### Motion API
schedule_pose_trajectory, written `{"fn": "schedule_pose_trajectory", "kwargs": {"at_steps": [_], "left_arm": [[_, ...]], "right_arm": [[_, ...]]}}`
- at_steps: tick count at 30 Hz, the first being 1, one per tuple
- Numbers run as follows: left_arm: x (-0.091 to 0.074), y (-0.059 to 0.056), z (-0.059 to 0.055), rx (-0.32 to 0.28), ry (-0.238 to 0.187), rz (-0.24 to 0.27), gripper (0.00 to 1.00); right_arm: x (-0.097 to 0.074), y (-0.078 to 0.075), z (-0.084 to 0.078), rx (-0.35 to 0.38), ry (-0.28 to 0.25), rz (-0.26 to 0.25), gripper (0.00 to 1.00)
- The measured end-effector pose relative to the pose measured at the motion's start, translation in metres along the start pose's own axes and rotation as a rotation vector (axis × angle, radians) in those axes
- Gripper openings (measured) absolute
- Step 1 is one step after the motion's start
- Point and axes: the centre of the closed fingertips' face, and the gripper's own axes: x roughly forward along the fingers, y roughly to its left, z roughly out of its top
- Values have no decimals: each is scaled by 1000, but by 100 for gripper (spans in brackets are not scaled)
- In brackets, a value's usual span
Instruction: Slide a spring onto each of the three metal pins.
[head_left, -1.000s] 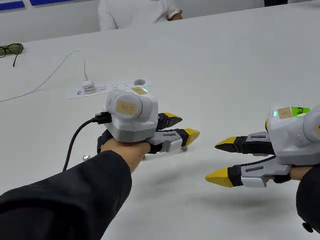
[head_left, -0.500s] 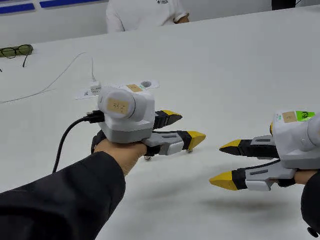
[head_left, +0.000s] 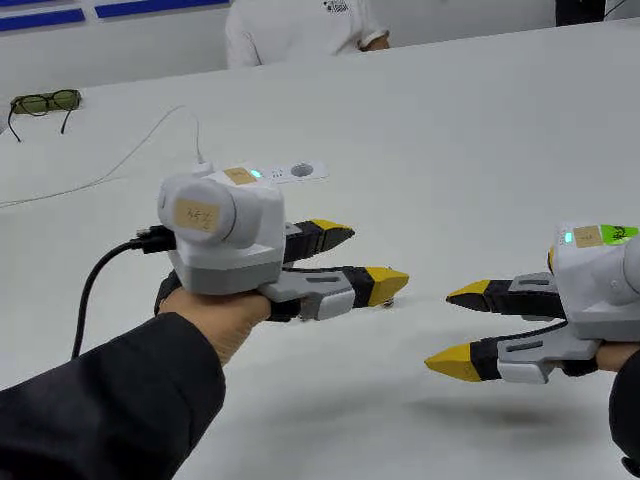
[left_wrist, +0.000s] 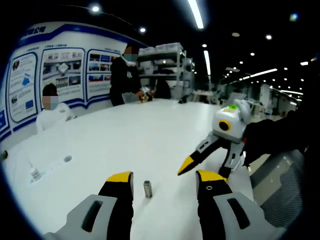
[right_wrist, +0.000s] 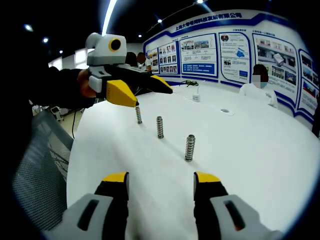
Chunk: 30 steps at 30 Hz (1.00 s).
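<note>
Three short metal pins stand in a row on the white table, each with a coiled spring round it: far (right_wrist: 138, 115), middle (right_wrist: 160, 127) and near (right_wrist: 189, 147). My left gripper (head_left: 365, 262) hovers open and empty just above them, hiding most of the row in the head view. One pin (left_wrist: 147, 188) stands between its yellow-tipped jaws (left_wrist: 165, 180). My right gripper (head_left: 455, 328) is open and empty, facing the left one from the right, a hand's width away. Its own jaws (right_wrist: 160, 180) point at the near pin, and the left gripper (right_wrist: 147, 95) hangs over the far pin.
A white power strip (head_left: 290, 172) with a thin white cable lies behind the left gripper. Glasses (head_left: 45, 101) rest at the far left. A person in white (head_left: 300, 30) sits at the table's far side. A black cable (head_left: 95, 290) trails from the left gripper.
The head camera has swung, so the whole scene has shifted right. Both grippers stay open and nearly in place. The left gripper now covers pins that showed beneath it earlier.
</note>
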Motion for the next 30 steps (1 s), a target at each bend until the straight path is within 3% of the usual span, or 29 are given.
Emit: {"fn": "schedule_pose_trajectory", "kwargs": {"at_steps": [10,18,30], "left_arm": [[-30,1,-7,-13,-13,34,54],[-60,6,-26,-34,-4,74,56],[-93,13,-54,-87,4,143,59]], "right_arm": [[1,-1,2,-4,-3,-3,55],[1,-2,2,-7,-5,-10,57],[2,-2,4,-20,-1,-19,60]]}}
